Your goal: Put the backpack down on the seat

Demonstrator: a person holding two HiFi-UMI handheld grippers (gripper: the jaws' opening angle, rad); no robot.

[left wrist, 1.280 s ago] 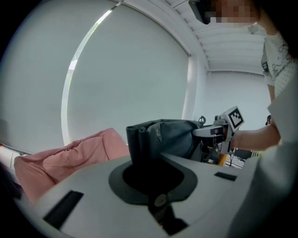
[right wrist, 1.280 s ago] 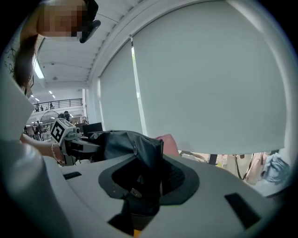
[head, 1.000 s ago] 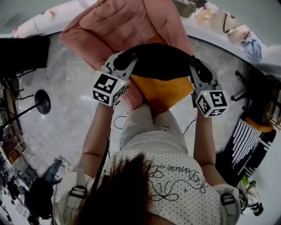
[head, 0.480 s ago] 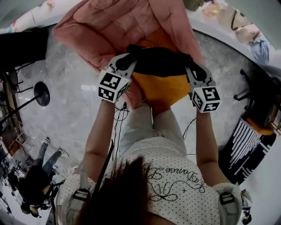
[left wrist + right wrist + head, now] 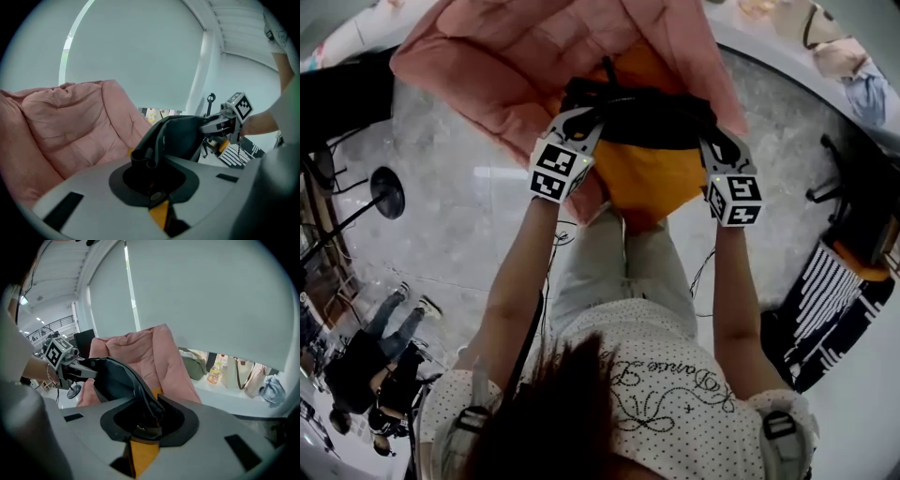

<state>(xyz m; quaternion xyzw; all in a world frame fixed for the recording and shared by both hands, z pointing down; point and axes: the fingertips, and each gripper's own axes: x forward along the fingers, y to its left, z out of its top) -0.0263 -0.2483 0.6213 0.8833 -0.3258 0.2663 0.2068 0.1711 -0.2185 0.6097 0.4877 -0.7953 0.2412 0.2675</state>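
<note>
Backpack (image 5: 652, 178) lower over pink seat (image 5: 487, 56) — left gripper (image 5: 581, 120), right gripper (image 5: 719, 145) jaws clamped on it; marble floor (image 5: 441, 202)

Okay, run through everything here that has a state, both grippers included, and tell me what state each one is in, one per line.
backpack: hanging between both grippers over the seat; contact with it cannot be told.
left gripper: shut on the backpack's black top.
right gripper: shut on the backpack's black top.
pink seat: padding rumpled, lying under the backpack.
roller blind: drawn nearly fully down, gap at the bottom.
</note>
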